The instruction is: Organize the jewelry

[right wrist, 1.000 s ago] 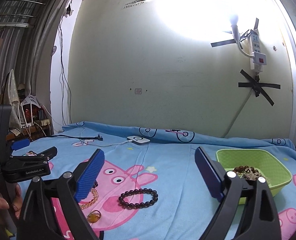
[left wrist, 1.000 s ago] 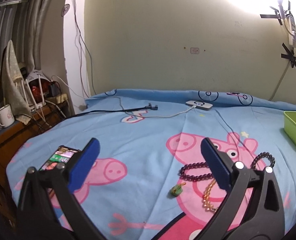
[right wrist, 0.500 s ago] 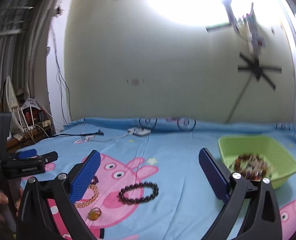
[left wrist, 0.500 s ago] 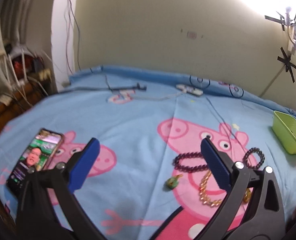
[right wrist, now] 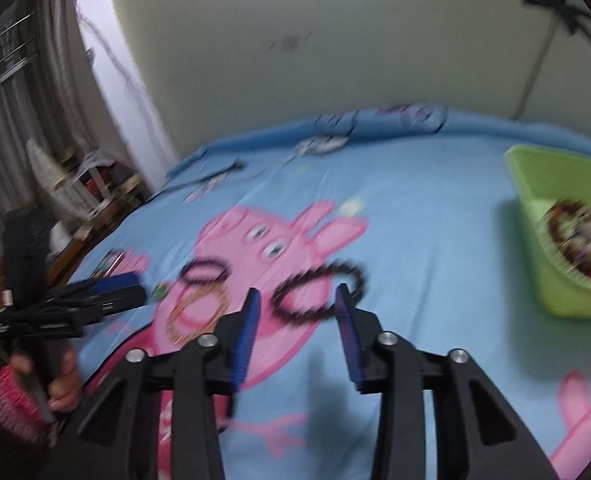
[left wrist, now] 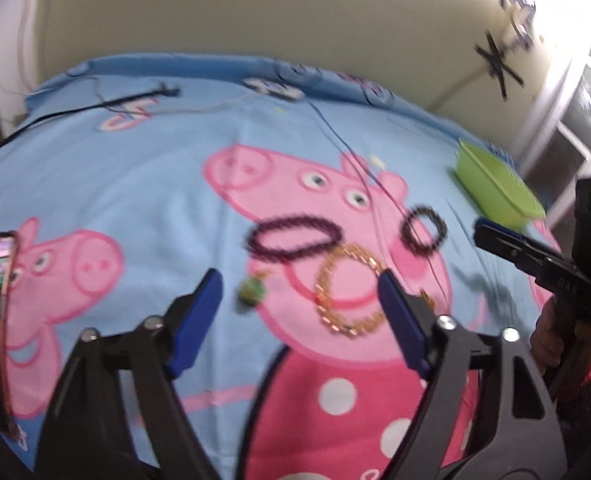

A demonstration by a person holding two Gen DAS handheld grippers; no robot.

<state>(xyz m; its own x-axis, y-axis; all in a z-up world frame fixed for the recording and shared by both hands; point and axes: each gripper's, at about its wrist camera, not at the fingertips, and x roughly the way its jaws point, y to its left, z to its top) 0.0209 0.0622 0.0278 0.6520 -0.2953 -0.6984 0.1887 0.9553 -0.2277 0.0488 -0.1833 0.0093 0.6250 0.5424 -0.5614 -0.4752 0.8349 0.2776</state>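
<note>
In the left view, the left gripper (left wrist: 299,304) is hanging jaws apart over the sheet (left wrist: 167,168), the gold chain (left wrist: 349,290) lying at frame centre between its fingers. In the right view, the right gripper (right wrist: 297,320) is gaping around the black bracelet (right wrist: 319,294) at centre; the green bin (right wrist: 551,184) is sitting at right.

The bed sheet (left wrist: 167,168) is light blue, printed with pink cartoon pigs; one wears a deeper pink, white-spotted dress. On it lie a dark purple bead bracelet (left wrist: 295,238), a golden bead bracelet (left wrist: 349,292), a black bead bracelet (left wrist: 423,230) and a small green charm (left wrist: 251,290). The basket (right wrist: 535,184) is lime green. Both tools are black with blue pads (left wrist: 399,316).
</note>
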